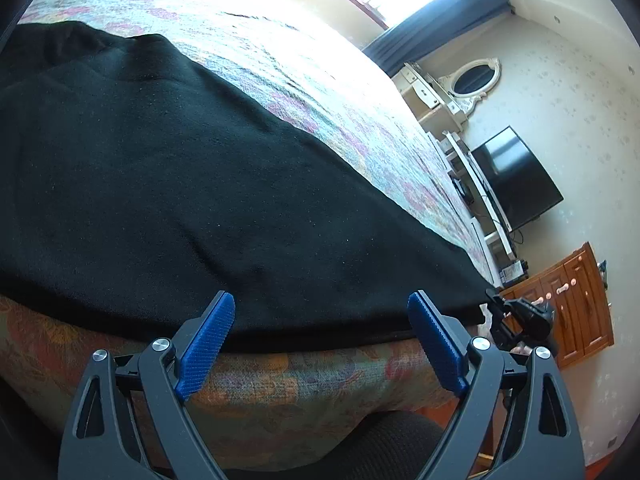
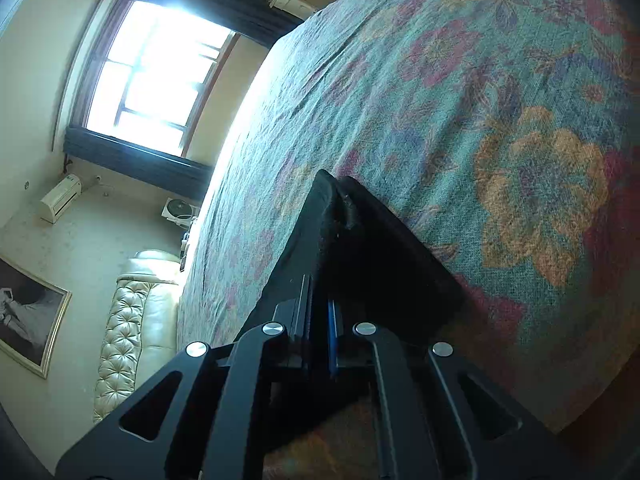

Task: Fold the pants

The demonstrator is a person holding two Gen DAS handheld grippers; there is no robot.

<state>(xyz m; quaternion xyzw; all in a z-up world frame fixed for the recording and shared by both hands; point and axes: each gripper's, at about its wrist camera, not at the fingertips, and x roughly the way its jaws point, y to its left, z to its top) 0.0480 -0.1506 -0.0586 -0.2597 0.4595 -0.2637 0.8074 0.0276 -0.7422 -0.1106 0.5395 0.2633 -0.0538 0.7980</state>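
The black pants (image 1: pixel 168 184) lie spread flat on a floral bedspread (image 1: pixel 320 92), their near edge along the bed's front edge. My left gripper (image 1: pixel 320 312) is open, its blue pads (image 1: pixel 208 344) wide apart just in front of that near edge and holding nothing. My right gripper (image 1: pixel 516 320) shows in the left wrist view at the pants' right corner. In the right wrist view the right gripper (image 2: pixel 322 320) is shut on a corner of the pants (image 2: pixel 360 240), which rise as a dark fold ahead of the jaws.
The bedspread (image 2: pixel 480 100) stretches far beyond the pants. A window (image 2: pixel 156 76), a cream tufted headboard (image 2: pixel 132 320) and a framed picture (image 2: pixel 28 312) are at the room's side. A TV (image 1: pixel 516 176), a mirror (image 1: pixel 474 78) and a wooden cabinet (image 1: pixel 572 304) stand by the wall.
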